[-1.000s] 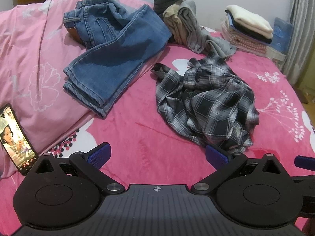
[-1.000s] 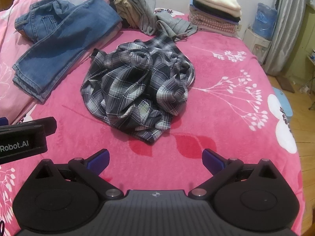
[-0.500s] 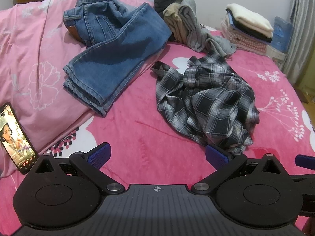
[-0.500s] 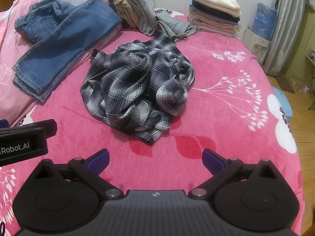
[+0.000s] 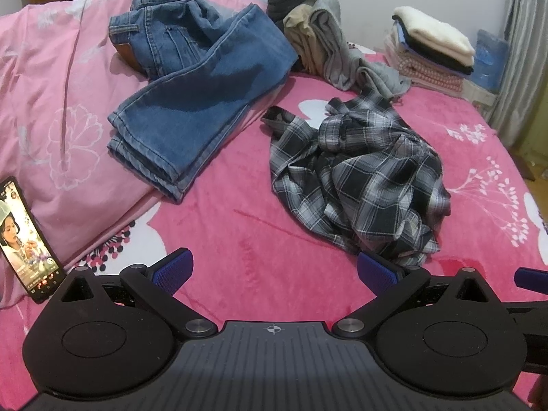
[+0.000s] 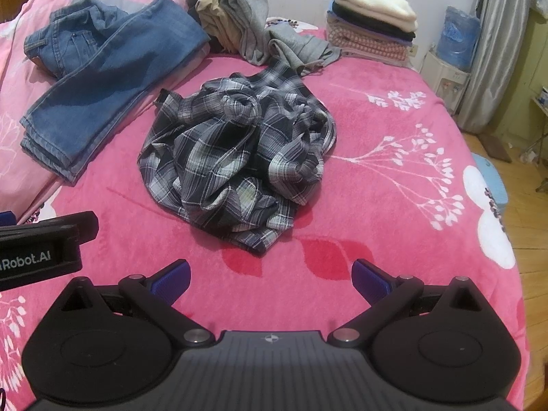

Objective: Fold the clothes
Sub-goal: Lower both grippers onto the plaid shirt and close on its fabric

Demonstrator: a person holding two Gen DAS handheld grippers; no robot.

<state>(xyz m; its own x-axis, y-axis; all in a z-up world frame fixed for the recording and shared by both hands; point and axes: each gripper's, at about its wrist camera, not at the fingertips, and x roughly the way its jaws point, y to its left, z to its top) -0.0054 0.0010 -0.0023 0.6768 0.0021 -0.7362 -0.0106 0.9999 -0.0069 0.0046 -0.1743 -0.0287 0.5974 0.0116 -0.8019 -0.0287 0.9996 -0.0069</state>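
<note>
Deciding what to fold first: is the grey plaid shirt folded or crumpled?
Crumpled: the grey plaid shirt lies in a twisted heap on the pink blanket.

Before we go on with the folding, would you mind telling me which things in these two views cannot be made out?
- Plaid shirt: collar, sleeves and buttons are lost in its own crumples, in both views.
- Jeans: the waistband end is bunched on the pink duvet; front or back is unclear.
- Folded stack: the garment types are hidden by the folds.
- Phone: partly cut off by the left wrist view's edge.
- Left gripper and right gripper: open, empty.
</note>
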